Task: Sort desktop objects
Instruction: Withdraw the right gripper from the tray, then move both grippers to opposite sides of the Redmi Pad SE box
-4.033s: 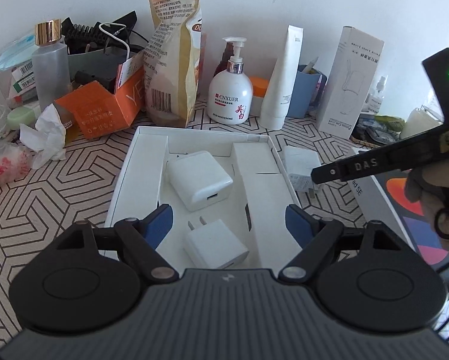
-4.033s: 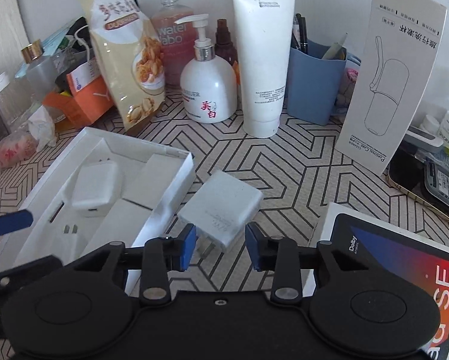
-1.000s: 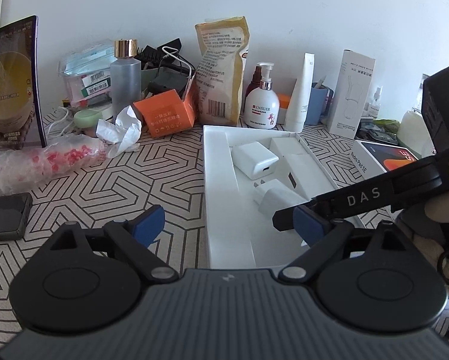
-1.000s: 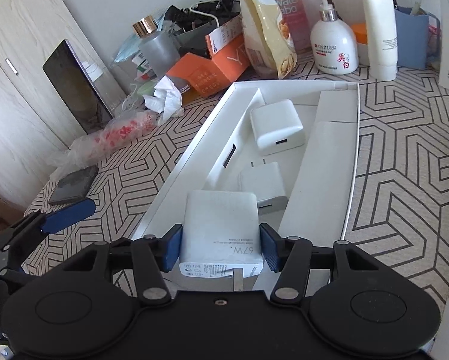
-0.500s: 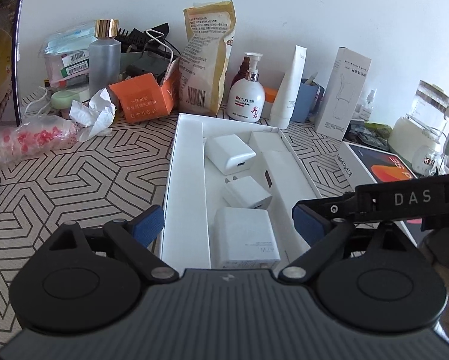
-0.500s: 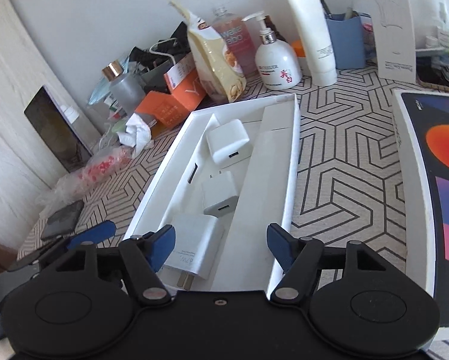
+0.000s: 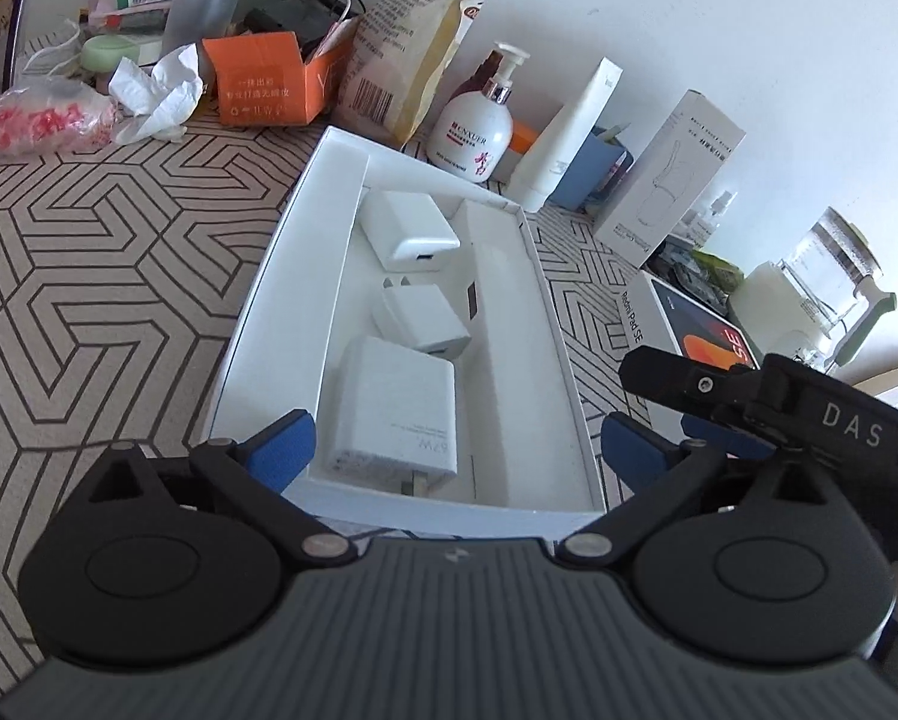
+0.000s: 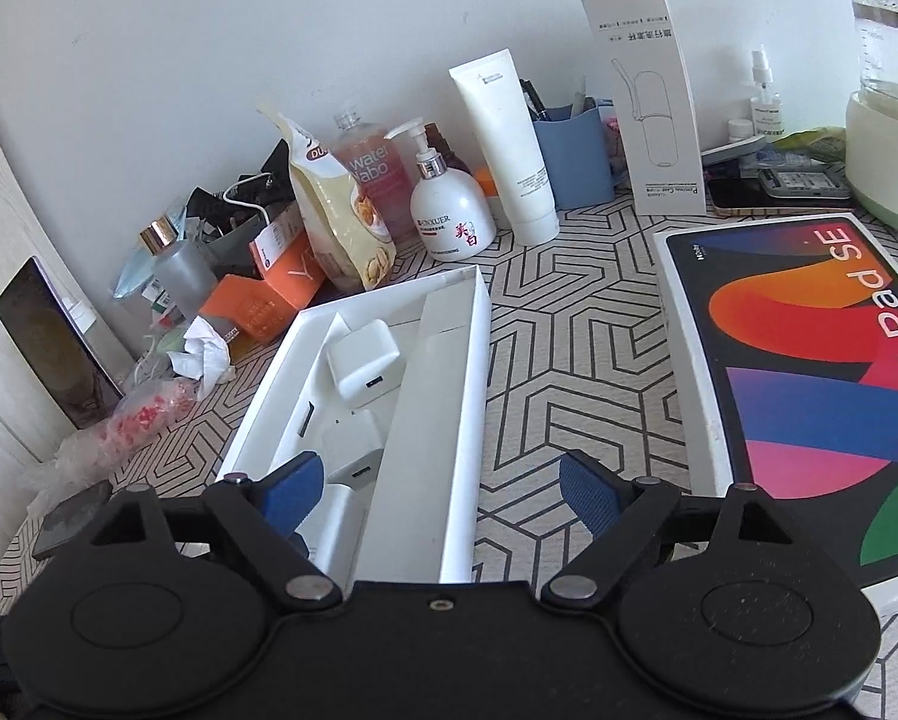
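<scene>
An open white box (image 7: 269, 294) lies on the patterned table and holds three white chargers in a row: a large one (image 7: 395, 414) nearest me, a small one (image 7: 422, 321) in the middle, and a rounded one (image 7: 407, 231) at the far end. My left gripper (image 7: 454, 441) is open and empty over the box's near end, its blue pads either side of the large charger without touching it. My right gripper (image 8: 440, 489) is open and empty above the same box (image 8: 466, 324). The rounded charger (image 8: 362, 369) shows in the right wrist view.
A Redmi Pad SE box (image 8: 808, 372) lies right of the white box. Along the wall stand a snack bag (image 7: 425, 30), a white pump bottle (image 7: 475, 132), a white tube (image 8: 505, 150), a blue cup (image 8: 571, 159), a tall white carton (image 8: 649, 102) and an orange box (image 7: 269, 81).
My right gripper let go of the large charger in the white box, opened wide and drew back to the right. My left gripper came closer over the box's near end.
</scene>
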`<control>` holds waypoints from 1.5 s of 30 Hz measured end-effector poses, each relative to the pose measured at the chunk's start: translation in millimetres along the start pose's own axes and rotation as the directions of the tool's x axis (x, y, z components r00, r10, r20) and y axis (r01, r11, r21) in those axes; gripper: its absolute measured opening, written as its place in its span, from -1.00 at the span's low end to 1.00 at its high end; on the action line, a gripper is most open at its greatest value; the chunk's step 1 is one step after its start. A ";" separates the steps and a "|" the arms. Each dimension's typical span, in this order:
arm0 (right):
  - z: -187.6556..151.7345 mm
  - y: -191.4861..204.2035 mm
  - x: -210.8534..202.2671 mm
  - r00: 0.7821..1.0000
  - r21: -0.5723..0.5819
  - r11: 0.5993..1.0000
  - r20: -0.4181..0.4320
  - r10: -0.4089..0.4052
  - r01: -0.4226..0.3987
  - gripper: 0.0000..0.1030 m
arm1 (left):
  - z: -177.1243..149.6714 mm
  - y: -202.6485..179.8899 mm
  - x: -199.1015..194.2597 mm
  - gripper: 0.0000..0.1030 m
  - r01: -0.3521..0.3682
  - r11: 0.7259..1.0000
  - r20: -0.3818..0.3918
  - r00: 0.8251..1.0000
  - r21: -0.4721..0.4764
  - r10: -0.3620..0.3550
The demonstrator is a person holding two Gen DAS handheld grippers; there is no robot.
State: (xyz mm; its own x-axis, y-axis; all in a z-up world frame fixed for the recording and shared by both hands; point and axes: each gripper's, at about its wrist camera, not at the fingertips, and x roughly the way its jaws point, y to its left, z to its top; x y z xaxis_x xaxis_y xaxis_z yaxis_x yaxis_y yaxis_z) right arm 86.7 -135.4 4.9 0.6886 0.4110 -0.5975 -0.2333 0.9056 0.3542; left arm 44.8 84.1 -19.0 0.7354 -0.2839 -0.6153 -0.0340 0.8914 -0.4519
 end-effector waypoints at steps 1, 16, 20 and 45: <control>-0.2 -2.2 -3.2 1.000 0.001 1.000 0.008 -0.002 0.002 0.74 | 0.3 -4.2 -1.2 1.00 -0.010 1.000 -0.010 1.000 0.003 0.010; -10.7 -16.6 -45.9 0.976 -0.155 0.972 0.156 -0.151 0.175 0.74 | -9.4 -43.5 -3.5 1.00 0.033 0.998 -0.023 0.999 0.051 -0.032; -14.8 -20.9 -58.0 0.960 -0.197 0.953 0.203 -0.191 0.231 0.74 | -10.4 -48.7 -3.3 1.00 0.047 0.991 -0.013 0.999 0.123 -0.046; -27.7 -169.1 -92.9 0.946 0.063 0.948 0.078 -0.316 0.311 0.72 | -39.9 -179.9 85.6 1.00 0.102 0.854 -0.121 0.992 0.510 -0.046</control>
State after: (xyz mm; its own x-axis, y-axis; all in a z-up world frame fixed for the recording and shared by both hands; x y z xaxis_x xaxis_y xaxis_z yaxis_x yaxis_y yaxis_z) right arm 43.2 -323.8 -19.4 0.7784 0.0945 -0.6206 0.0365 0.9801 0.1950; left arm 86.9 -114.7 -16.1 0.6488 -0.3657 -0.6673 0.3916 0.9124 -0.1192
